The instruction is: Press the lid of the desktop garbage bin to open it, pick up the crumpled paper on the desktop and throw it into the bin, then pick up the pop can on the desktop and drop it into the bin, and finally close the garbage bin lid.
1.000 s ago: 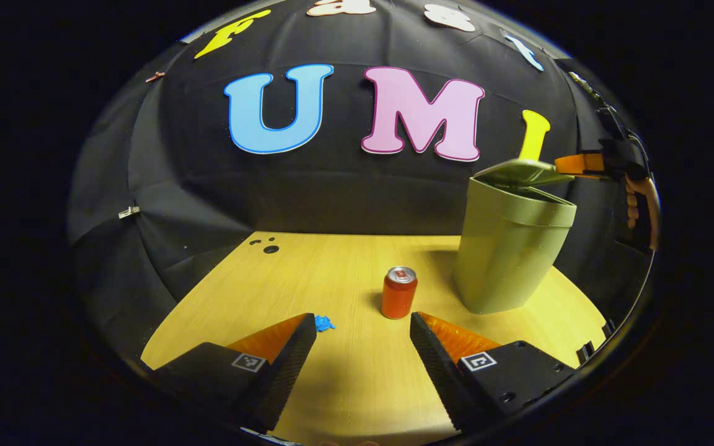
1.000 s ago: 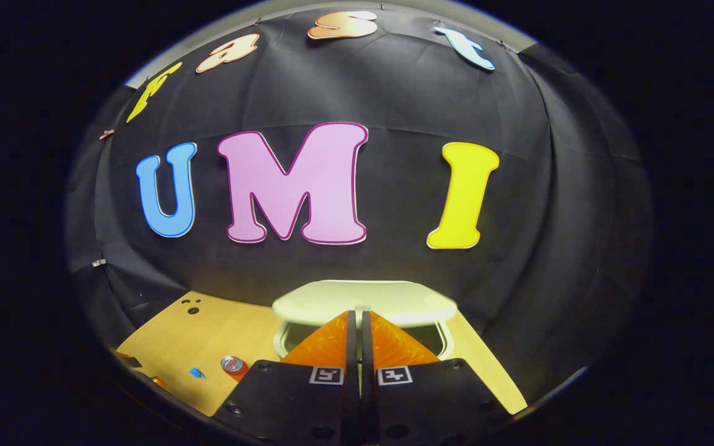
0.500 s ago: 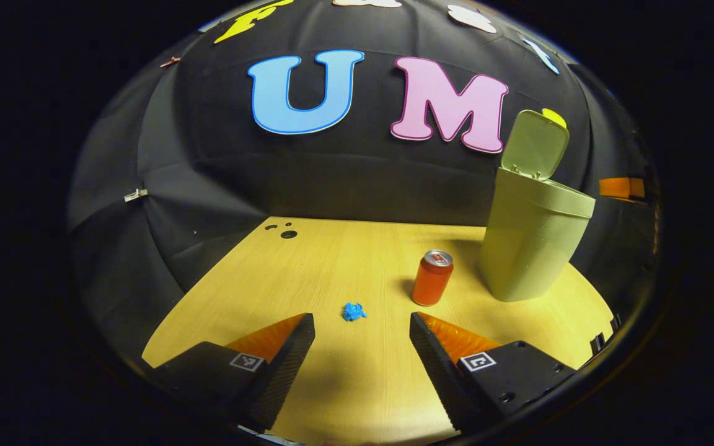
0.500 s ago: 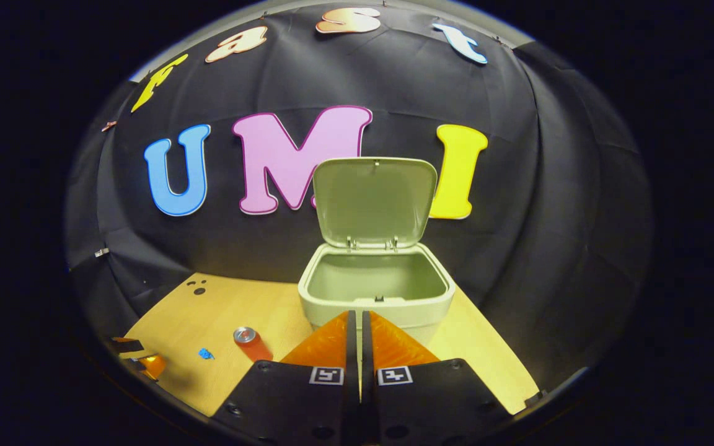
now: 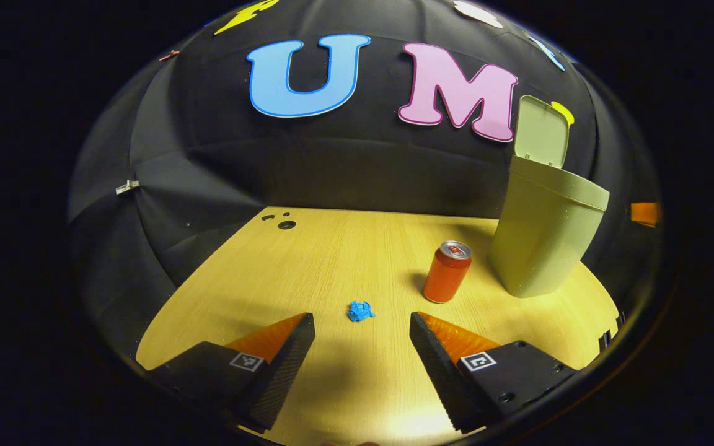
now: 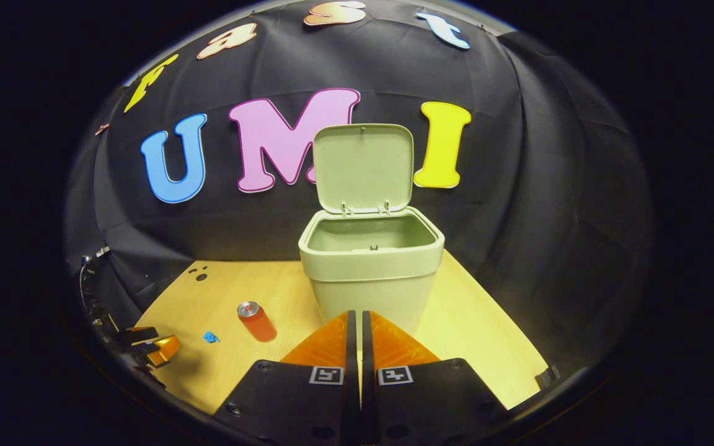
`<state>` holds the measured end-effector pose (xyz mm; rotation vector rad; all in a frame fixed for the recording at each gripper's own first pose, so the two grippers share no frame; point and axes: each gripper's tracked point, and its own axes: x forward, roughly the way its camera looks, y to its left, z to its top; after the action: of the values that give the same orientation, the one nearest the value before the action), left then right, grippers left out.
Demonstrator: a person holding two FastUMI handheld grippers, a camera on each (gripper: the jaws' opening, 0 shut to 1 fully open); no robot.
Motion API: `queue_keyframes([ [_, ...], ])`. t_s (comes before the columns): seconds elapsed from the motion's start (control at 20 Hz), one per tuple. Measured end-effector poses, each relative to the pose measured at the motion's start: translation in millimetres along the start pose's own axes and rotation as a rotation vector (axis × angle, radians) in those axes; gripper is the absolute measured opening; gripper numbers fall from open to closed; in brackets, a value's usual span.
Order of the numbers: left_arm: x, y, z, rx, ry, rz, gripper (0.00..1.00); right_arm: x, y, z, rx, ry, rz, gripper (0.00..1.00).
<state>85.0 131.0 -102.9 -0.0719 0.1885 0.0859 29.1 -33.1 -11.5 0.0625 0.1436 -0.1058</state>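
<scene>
Left gripper view: left gripper (image 5: pixel 362 331) spread apart over the table (image 5: pixel 332 260), crumpled paper (image 5: pixel 360 311) just ahead. Right gripper (image 6: pixel 357 325) closed, empty; bin (image 6: pixel 370 272) open. Risk: the small wad slipping between the fingers.

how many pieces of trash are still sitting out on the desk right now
2: a blue crumpled paper ahead of the open left claw, and an upright pop can between it and the open bin. The bin may hide others.
</scene>
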Motion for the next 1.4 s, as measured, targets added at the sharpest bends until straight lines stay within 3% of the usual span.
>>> queue_keyframes([
  [0.05, 7.8, 2.0, -3.1, -0.007, 0.006, -0.001, 0.99, -2.7, -2.7, -8.1, 0.007, 0.018, -0.005, 0.01],
  [0.15, 25.4, 2.7, -8.4, -0.010, 0.027, -0.004, 0.99, -7.7, -6.6, -24.5, 0.023, 0.062, -0.010, 0.11],
  [0.3, 51.2, 4.2, -13.8, 0.007, 0.053, -0.003, 0.99, -16.1, -3.7, -36.0, 0.058, 0.084, 0.006, 0.41],
  [0.35, 59.8, 5.3, -16.3, 0.013, 0.058, -0.002, 0.99, -17.4, -0.6, -39.8, 0.063, 0.092, 0.013, 0.55],
  [0.6, 97.1, 0.1, -31.1, 0.051, 0.104, -0.003, 0.99, -30.3, 4.6, -53.2, 0.016, 0.118, 0.016, 0.97],
  [0.95, 136.1, 1.0, -51.4, 0.045, 0.150, 0.004, 0.99, -46.7, 6.8, -79.4, 0.007, 0.196, 0.000, 0.99],
  [1.4, 152.3, 6.5, -68.8, 0.072, 0.190, 0.016, 0.97, -53.2, 3.3, -100.5, 0.007, 0.234, -0.028, 0.99],
])
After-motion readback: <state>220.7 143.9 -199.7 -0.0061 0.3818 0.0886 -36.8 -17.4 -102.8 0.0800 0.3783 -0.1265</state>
